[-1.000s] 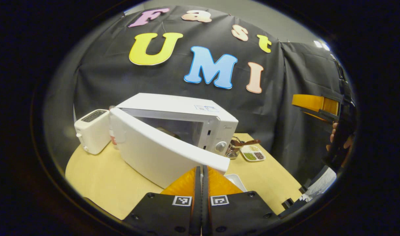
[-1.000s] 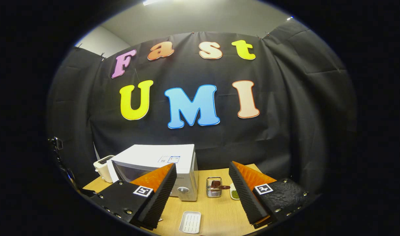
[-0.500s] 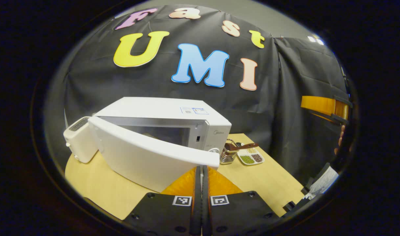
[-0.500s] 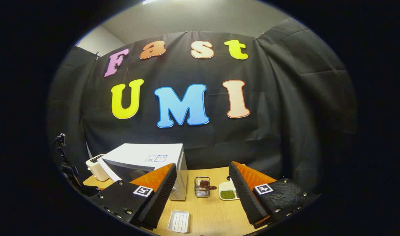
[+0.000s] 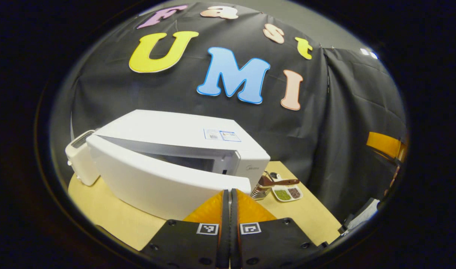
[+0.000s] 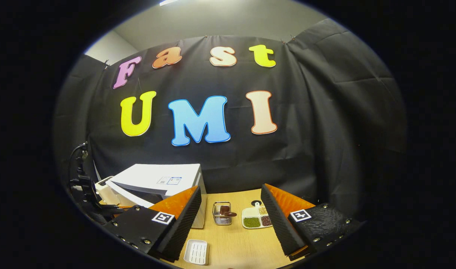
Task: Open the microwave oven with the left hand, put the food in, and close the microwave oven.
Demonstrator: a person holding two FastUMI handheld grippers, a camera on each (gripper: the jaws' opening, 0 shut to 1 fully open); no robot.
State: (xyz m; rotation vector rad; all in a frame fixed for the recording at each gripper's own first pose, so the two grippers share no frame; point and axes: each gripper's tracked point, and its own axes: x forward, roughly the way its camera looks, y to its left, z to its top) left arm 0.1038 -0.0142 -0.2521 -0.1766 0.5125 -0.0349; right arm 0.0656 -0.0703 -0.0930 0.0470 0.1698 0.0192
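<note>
In the left gripper view, the left gripper point(image 5: 229, 209) points at a boxy white microwave oven point(image 5: 183, 149) standing on a pale wood-grain table point(image 5: 112, 220). Its two fingers are pressed flat together with nothing between them, their tips at the free edge of the smooth, gently curved door point(image 5: 157, 183), which hangs partly ajar. A slice of glossy interior shows behind the door; whether food lies inside cannot be told. A small white toaster point(image 5: 78, 160) sits just beside the oven's far side. On the other side stand a wire mesh holder point(image 5: 261, 188) with a brown-handled utensil and a divided dish point(image 5: 287, 193) of grains.

In the right gripper view, the right gripper point(image 6: 231, 218) is spread wide and empty, its ridged inner pads point(image 6: 276, 220) facing each other above the table point(image 6: 235, 243). Between them sit the wire holder point(image 6: 222, 214), the divided dish point(image 6: 256, 218) and a ribbed rectangular white tray point(image 6: 196, 252). The microwave oven point(image 6: 160, 179) stands at the left, its door point(image 6: 129, 198) ajar.
</note>
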